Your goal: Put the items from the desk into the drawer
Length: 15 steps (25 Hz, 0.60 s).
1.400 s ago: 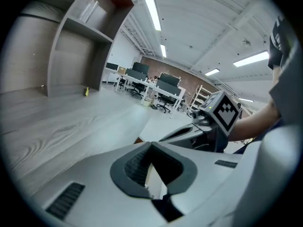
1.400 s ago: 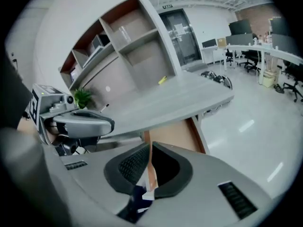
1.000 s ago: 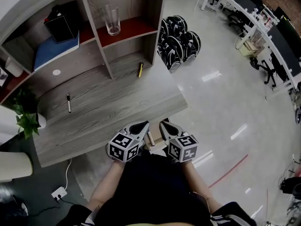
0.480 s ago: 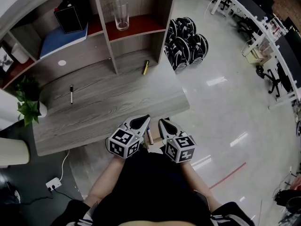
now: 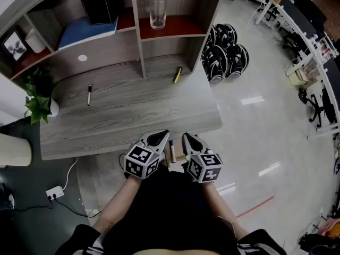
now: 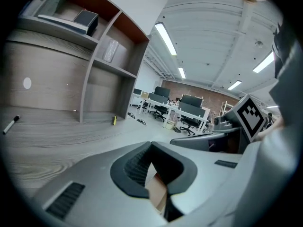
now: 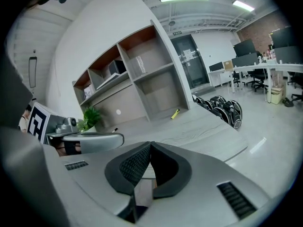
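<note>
**A:** Ahead of your right gripper (image 5: 189, 140), a touch to its left and well beyond the near edge of the worktop (image 5: 133, 110), lies the yellow marker (image 5: 177, 75). It rests at the foot of the shelf unit (image 5: 141, 47). Its long axis runs mostly away from you and leans slightly right.

**B:** And the other one?

**A:** The black marker (image 5: 89, 95) lies ahead of your left gripper (image 5: 158, 138) and far off to its left, on open worktop. It points almost straight away from you. Your left gripper is the nearer one to it. The yellow marker sits between the two lines of reach, slightly closer to the right.

**B:** How do the grippers stand?

**A:** Both are pinched tip to tip with nothing between them. Only wood shows through the gap behind the pads. They hang side by side over the open drawer (image 5: 178, 157), which is just below and between them. What looks like a blue-ended pen (image 5: 171, 149) lies inside it.

**B:** So what does the reach call for?

**A:** I'd judge you must spread the jaws first, then come down across a marker's barrel, not along it.
</note>
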Available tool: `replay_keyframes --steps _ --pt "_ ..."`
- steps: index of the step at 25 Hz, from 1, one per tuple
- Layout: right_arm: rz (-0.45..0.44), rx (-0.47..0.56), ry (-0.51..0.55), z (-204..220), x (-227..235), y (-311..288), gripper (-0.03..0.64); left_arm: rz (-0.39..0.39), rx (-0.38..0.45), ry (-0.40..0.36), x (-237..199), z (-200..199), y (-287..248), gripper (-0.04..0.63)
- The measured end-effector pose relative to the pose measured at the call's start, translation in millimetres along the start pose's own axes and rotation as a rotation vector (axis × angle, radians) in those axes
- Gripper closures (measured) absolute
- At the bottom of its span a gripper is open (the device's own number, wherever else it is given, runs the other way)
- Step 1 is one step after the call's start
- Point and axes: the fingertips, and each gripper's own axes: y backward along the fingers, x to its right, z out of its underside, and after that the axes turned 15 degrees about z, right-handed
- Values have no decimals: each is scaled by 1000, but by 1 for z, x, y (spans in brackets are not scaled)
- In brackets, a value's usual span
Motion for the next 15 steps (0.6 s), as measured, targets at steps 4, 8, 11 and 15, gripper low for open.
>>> replay_keyframes --steps 4,8,11,15 --pt "-13 -20 0 1 -20 -12 621 -59 -9 39 -15 9 21 588" --pt "-23 -28 5 3 -46 -21 621 -96 -5 69 -35 8 42 588" --pt "-34 -46 3 2 -69 -28 620 -121 -23 65 -52 4 61 588" --pt "-67 -71 -11 -1 -111 -42 620 -148 -36 85 -76 1 96 588"
